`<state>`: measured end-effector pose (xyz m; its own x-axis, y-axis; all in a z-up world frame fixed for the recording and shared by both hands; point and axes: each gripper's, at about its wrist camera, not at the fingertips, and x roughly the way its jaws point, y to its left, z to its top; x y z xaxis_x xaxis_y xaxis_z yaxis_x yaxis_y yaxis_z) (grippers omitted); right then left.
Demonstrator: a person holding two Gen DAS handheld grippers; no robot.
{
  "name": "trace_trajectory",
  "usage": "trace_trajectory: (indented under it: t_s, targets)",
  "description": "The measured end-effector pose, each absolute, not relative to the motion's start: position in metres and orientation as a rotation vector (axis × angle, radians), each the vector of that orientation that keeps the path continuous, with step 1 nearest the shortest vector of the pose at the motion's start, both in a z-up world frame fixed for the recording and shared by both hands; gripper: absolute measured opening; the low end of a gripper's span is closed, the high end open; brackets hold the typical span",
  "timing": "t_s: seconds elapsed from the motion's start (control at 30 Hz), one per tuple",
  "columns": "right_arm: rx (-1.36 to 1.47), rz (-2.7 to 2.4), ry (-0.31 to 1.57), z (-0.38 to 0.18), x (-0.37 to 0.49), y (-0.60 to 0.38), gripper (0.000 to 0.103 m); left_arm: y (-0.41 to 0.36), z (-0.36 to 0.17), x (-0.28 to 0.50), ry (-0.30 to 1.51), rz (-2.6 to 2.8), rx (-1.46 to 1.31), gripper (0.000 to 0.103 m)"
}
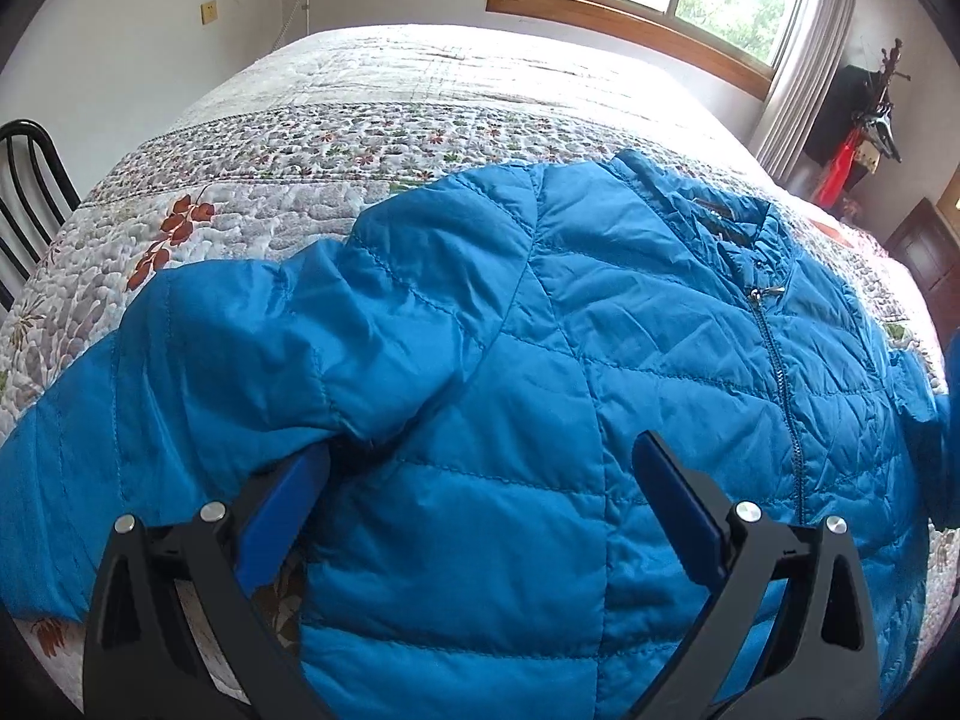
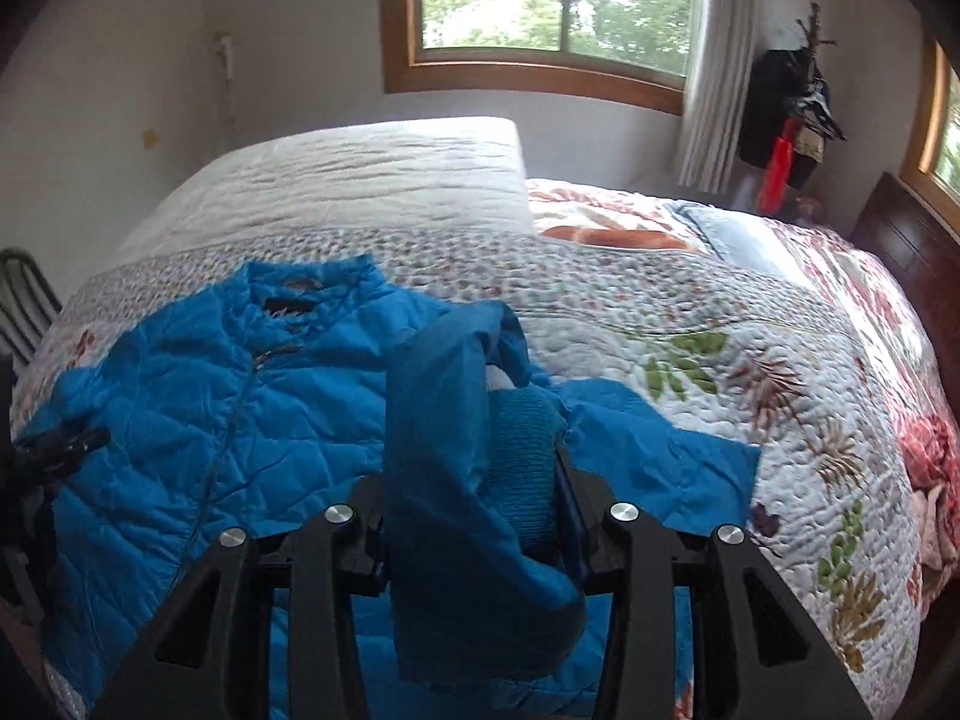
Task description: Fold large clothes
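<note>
A blue quilted jacket [image 1: 600, 312] lies front-up on the bed, zip [image 1: 780, 372] closed and collar towards the window. My left gripper [image 1: 483, 450] is open low over its body. The left finger [image 1: 288, 504] sits under the near sleeve [image 1: 240, 348] by the armpit, and the right finger [image 1: 678, 498] is above the chest panel. In the right wrist view my right gripper [image 2: 480, 480] is shut on the other sleeve [image 2: 444, 420] near its knit cuff [image 2: 522, 444], holding it raised over the jacket [image 2: 180, 396].
The floral quilt [image 2: 720, 312] covers a wide bed, with a white folded cover [image 2: 336, 180] at the far side. A black chair [image 1: 24, 192] stands at the left. A coat stand [image 1: 870, 114] and a dark wooden cabinet [image 1: 924, 246] stand at the right, under the window.
</note>
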<state>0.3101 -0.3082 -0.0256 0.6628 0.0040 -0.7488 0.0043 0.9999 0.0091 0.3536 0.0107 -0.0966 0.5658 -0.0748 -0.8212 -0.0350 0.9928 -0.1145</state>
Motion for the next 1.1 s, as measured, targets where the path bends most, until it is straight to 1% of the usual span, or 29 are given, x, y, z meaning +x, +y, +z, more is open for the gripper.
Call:
trace_trajectory:
  t_s: [0.17, 0.2, 0.23, 0.27, 0.33, 0.37, 0.53, 0.63, 0.77, 0.93, 1.07, 1.1]
  targets:
    - [-0.078, 0.200, 0.921, -0.064, 0.322, -0.226, 0.044, 0.009, -0.093, 0.356, 0.952, -0.031, -0.116, 0.100]
    - [-0.087, 0.224, 0.943, -0.072, 0.323, -0.215, 0.047, 0.009, -0.096, 0.358, 0.959, -0.033, -0.117, 0.100]
    - [-0.094, 0.239, 0.962, -0.079, 0.322, -0.207, 0.053, 0.009, -0.100, 0.360, 0.971, -0.037, -0.121, 0.100]
    - [-0.094, 0.256, 0.973, -0.083, 0.320, -0.202, 0.056, 0.010, -0.102, 0.361, 0.978, -0.044, -0.123, 0.100]
    - [-0.033, 0.318, 0.964, -0.080, 0.311, -0.203, 0.065, 0.011, -0.102, 0.361, 0.976, -0.057, -0.124, 0.100]
    - [0.010, 0.369, 0.953, -0.074, 0.302, -0.207, 0.066, 0.012, -0.100, 0.359, 0.970, -0.064, -0.127, 0.100]
    - [0.181, 0.567, 0.856, -0.039, 0.258, -0.237, 0.065, 0.007, -0.086, 0.348, 0.953, -0.108, -0.150, 0.100]
    - [0.212, 0.414, 0.844, -0.031, 0.249, -0.266, 0.065, -0.005, -0.072, 0.333, 0.933, -0.156, -0.148, 0.100]
    - [0.242, 0.241, 0.833, -0.037, 0.231, -0.308, 0.065, -0.037, -0.060, 0.316, 0.948, -0.302, -0.137, 0.100]
    - [0.287, 0.149, 0.818, -0.048, 0.218, -0.338, 0.065, -0.075, -0.088, 0.319, 1.101, -0.317, -0.052, 0.100]
    - [0.280, 0.104, 0.826, -0.057, 0.218, -0.351, 0.065, -0.080, -0.105, 0.319, 1.152, -0.335, -0.091, 0.100]
    - [0.286, 0.091, 0.826, -0.059, 0.220, -0.355, 0.065, -0.082, -0.105, 0.319, 1.148, -0.338, -0.091, 0.097]
